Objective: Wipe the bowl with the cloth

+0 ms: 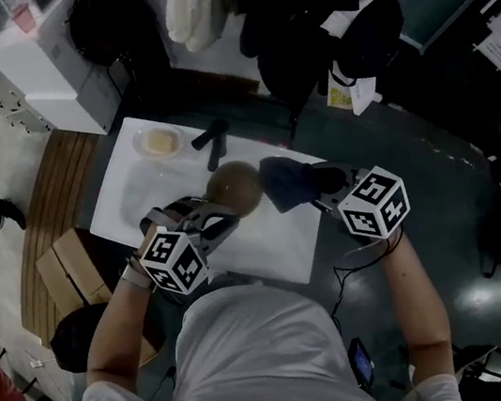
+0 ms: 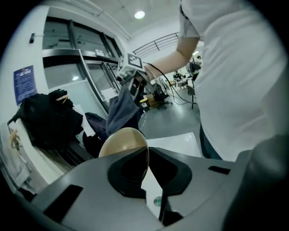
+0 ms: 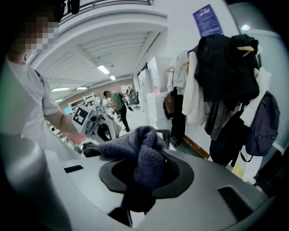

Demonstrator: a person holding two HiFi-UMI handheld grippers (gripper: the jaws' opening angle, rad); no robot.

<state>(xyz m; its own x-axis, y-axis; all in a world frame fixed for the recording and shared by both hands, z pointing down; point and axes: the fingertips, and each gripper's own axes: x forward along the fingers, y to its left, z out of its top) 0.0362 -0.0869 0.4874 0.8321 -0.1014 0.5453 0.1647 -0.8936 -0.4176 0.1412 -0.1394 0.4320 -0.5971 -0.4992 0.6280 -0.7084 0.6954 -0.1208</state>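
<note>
A tan bowl [image 1: 234, 188] is held tilted on its side above the white mat [image 1: 272, 243], its rim pinched by my left gripper [image 1: 218, 219]. In the left gripper view the bowl [image 2: 123, 140] stands edge-on between the shut jaws. My right gripper [image 1: 322, 183] is shut on a dark blue-grey cloth [image 1: 287, 182], which hangs just right of the bowl. In the right gripper view the cloth [image 3: 142, 155] bunches up between the jaws and hides the bowl. In the left gripper view the cloth [image 2: 121, 110] hangs behind the bowl.
A small clear dish [image 1: 159, 142] with something yellow sits at the mat's far left corner. A black tool [image 1: 211, 141] lies beside it. A cardboard box [image 1: 70, 268] and wooden pallet [image 1: 53, 204] stand to the left. Coats and bags [image 1: 296, 16] hang behind the table.
</note>
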